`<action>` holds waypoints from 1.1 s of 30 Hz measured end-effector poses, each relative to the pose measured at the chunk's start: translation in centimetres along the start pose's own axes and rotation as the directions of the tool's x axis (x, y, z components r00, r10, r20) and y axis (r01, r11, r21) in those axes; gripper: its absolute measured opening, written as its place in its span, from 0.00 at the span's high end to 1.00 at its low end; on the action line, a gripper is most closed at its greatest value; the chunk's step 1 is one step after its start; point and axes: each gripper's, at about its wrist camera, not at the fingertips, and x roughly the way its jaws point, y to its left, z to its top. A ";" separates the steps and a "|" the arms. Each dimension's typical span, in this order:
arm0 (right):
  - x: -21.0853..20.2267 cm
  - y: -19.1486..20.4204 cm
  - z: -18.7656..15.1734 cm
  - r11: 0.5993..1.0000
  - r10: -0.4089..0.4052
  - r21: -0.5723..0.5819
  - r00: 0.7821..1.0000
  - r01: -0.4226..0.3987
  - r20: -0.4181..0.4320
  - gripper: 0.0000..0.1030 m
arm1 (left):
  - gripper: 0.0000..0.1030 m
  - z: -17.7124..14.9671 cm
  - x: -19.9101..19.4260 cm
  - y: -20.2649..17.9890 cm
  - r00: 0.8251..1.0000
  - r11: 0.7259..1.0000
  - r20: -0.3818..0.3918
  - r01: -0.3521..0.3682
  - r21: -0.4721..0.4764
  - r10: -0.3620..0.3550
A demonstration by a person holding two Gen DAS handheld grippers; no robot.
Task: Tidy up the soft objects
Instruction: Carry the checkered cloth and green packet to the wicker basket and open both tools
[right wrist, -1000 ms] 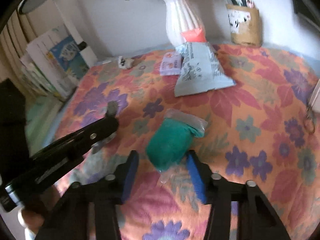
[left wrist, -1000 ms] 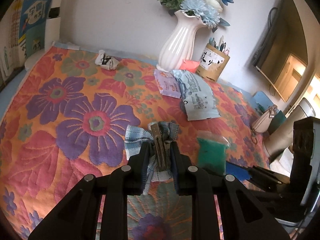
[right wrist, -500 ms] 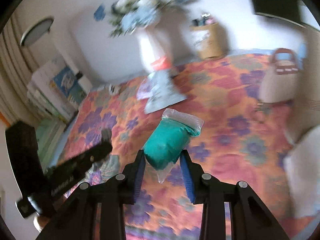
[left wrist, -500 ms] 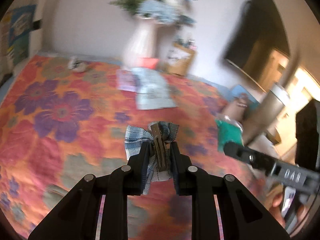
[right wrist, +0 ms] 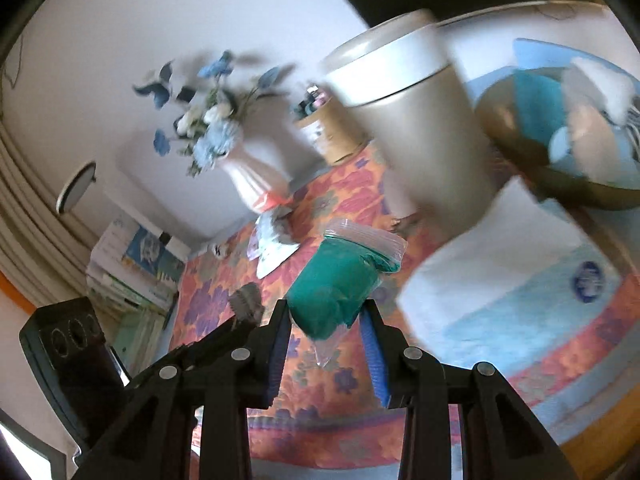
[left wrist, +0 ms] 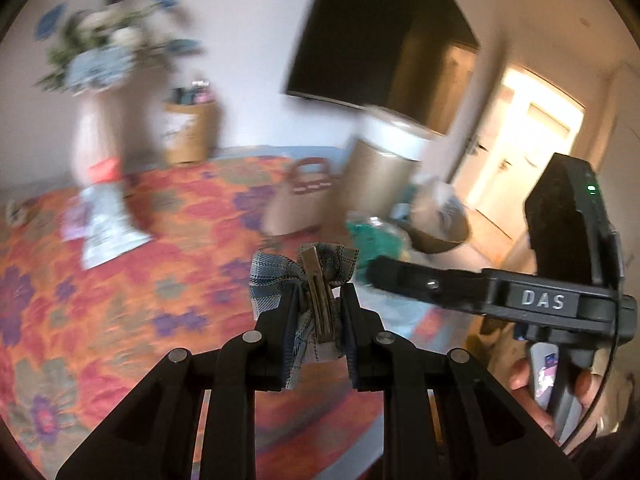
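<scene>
My left gripper (left wrist: 320, 300) is shut on a blue plaid bow hair clip (left wrist: 304, 268) and holds it in the air above the floral bedspread (left wrist: 120, 280). My right gripper (right wrist: 326, 316) is shut on a clear zip bag of green soft stuff (right wrist: 336, 284), also lifted. The right gripper shows in the left wrist view (left wrist: 460, 284) with the green bag (left wrist: 376, 236) at its tip. A brown bowl (right wrist: 560, 184) holding soft cloth items lies at the right, beyond the bag.
A tall beige canister with a white lid (right wrist: 416, 120) stands at the bed's right edge. A white vase with blue flowers (right wrist: 248, 168), a pen holder (right wrist: 328, 132), a small handbag (left wrist: 300, 200), flat packets (left wrist: 104, 224) and a white-blue tissue pack (right wrist: 520, 280) are around.
Both grippers swung to the right with their loads lifted. The view turned from the middle of the bed toward the canister and the brown bowl at the right edge.
</scene>
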 end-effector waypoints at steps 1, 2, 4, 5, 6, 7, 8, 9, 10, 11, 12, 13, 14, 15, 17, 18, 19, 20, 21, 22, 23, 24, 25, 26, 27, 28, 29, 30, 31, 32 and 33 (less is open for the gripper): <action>-0.7 -0.8 0.2 1.000 0.008 0.021 1.000 -0.008 0.005 0.67 | 0.83 0.3 0.4 -0.9 1.000 1.000 -0.004 0.014 0.014 -0.014; -1.2 -1.5 0.4 0.999 0.009 0.037 1.000 -0.010 0.010 0.67 | 0.83 0.6 0.8 -2.1 0.999 0.999 -0.008 0.031 0.033 -0.031; -2.6 -3.0 0.7 0.998 -0.006 0.061 1.000 0.004 0.028 0.67 | 0.83 1.1 1.5 -4.6 0.997 0.995 -0.019 0.074 0.074 -0.073; -3.4 -3.8 1.0 0.997 -0.019 0.072 0.999 0.016 0.038 0.67 | 0.83 1.4 2.0 -5.7 0.996 0.991 -0.025 0.091 0.094 -0.089; -4.1 -4.6 1.3 0.996 -0.032 0.084 0.998 0.028 0.050 0.67 | 0.83 1.7 2.4 -6.7 0.994 0.988 -0.031 0.105 0.111 -0.102; -5.2 -5.5 1.6 0.994 -0.044 0.100 0.997 0.037 0.070 0.67 | 0.83 2.0 2.8 -7.8 0.993 0.984 -0.037 0.119 0.131 -0.115; -6.0 -6.2 1.8 0.993 -0.052 0.114 0.995 0.041 0.088 0.67 | 0.83 2.4 3.3 -8.9 0.991 0.980 -0.043 0.131 0.149 -0.126; -7.2 -7.0 2.2 0.990 -0.063 0.129 0.991 0.048 0.116 0.67 | 0.83 2.9 3.9 -10.0 0.990 0.976 -0.049 0.141 0.164 -0.135; -8.1 -7.7 2.5 0.989 -0.079 0.137 0.987 0.059 0.138 0.67 | 0.83 3.5 4.6 -11.1 0.988 0.972 -0.054 0.153 0.178 -0.146; -9.0 -8.2 2.9 0.987 -0.101 0.143 0.981 0.078 0.163 0.67 | 0.83 3.9 5.2 -11.8 0.987 0.970 -0.056 0.159 0.185 -0.151; -10.2 -9.0 3.3 0.983 -0.135 0.151 0.971 0.106 0.195 0.67 | 0.83 4.4 5.8 -12.4 0.987 0.969 -0.057 0.161 0.187 -0.153; -10.9 -9.5 3.8 0.980 -0.154 0.159 0.964 0.121 0.216 0.67 | 0.83 5.0 6.5 -13.1 0.987 0.969 -0.055 0.160 0.188 -0.152; -11.5 -10.1 4.3 0.977 -0.167 0.170 0.958 0.129 0.235 0.67 | 0.83 5.6 7.2 -13.7 0.988 0.971 -0.050 0.152 0.185 -0.145; -12.3 -11.0 4.9 0.973 -0.180 0.190 0.949 0.133 0.257 0.67 | 0.83 6.4 8.3 -14.5 0.992 0.977 -0.043 0.124 0.176 -0.118; -13.3 -12.5 5.9 0.964 -0.208 0.225 0.935 0.145 0.288 0.67 | 0.83 7.8 10.3 -15.6 0.996 0.983 -0.040 0.088 0.163 -0.083; -13.6 -13.2 6.5 0.957 -0.226 0.248 0.926 0.153 0.301 0.67 | 0.83 8.3 11.3 -16.3 0.997 0.984 -0.043 0.072 0.162 -0.066; -13.9 -14.0 7.0 0.948 -0.245 0.275 0.919 0.160 0.310 0.67 | 0.83 8.7 12.2 -16.6 0.998 0.985 -0.046 0.056 0.163 -0.049; -14.1 -14.9 7.6 0.939 -0.263 0.299 0.912 0.168 0.313 0.67 | 0.83 9.2 13.3 -17.1 0.998 0.986 -0.051 0.035 0.166 -0.027; -14.0 -15.4 8.0 0.933 -0.279 0.314 0.907 0.177 0.315 0.67 | 0.83 9.4 14.2 -17.2 0.998 0.987 -0.055 0.023 0.161 -0.014; -14.0 -16.1 8.5 0.922 -0.310 0.331 0.896 0.202 0.317 0.67 | 0.83 9.7 15.1 -17.3 0.998 0.987 -0.058 0.013 0.158 -0.004; -14.1 -16.7 8.8 0.912 -0.337 0.342 0.888 0.226 0.313 0.67 | 0.83 9.9 15.9 -17.3 0.998 0.988 -0.061 0.000 0.154 0.010; -13.7 -17.3 9.3 0.902 -0.359 0.354 0.884 0.247 0.300 0.67 | 0.82 10.1 16.7 -17.2 0.998 0.988 -0.061 -0.012 0.153 0.022; -13.5 -17.8 9.6 0.897 -0.366 0.363 0.884 0.252 0.292 0.66 | 0.80 10.1 17.2 -17.2 0.998 0.987 -0.059 -0.022 0.157 0.031; -13.3 -18.4 9.8 0.893 -0.371 0.372 0.884 0.255 0.284 0.66 | 0.78 10.0 18.0 -17.2 0.997 0.986 -0.060 -0.033 0.165 0.043; -12.9 -19.1 10.2 0.887 -0.380 0.376 0.886 0.268 0.267 0.66 | 0.74 10.0 18.5 -17.2 0.997 0.984 -0.060 -0.046 0.171 0.057; -12.5 -19.5 10.4 0.884 -0.387 0.375 0.888 0.281 0.248 0.66 | 0.65 9.9 18.8 -17.1 0.996 0.983 -0.056 -0.058 0.175 0.068; -12.0 -19.9 10.6 0.881 -0.391 0.372 0.892 0.292 0.226 0.66 | 0.56 9.7 19.0 -17.2 0.996 0.982 -0.054 -0.063 0.177 0.074; -11.6 -20.4 10.8 0.883 -0.384 0.368 0.900 0.292 0.208 0.65 | 0.52 9.6 19.2 -17.1 0.995 0.982 -0.062 -0.065 0.177 0.077; -11.2 -20.7 10.9 0.885 -0.373 0.366 0.909 0.288 0.187 0.63 | 0.43 9.5 19.3 -17.0 0.995 0.983 -0.069 -0.058 0.176 0.071; -11.0 -21.1 10.9 0.884 -0.367 0.370 0.915 0.286 0.169 0.61 | 0.29 9.4 19.2 -17.1 0.996 0.983 -0.069 -0.046 0.176 0.059; -10.8 -21.4 10.8 0.881 -0.360 0.380 0.920 0.281 0.156 0.54 | 0.26 9.3 18.9 -17.2 0.997 0.983 -0.055 -0.041 0.177 0.052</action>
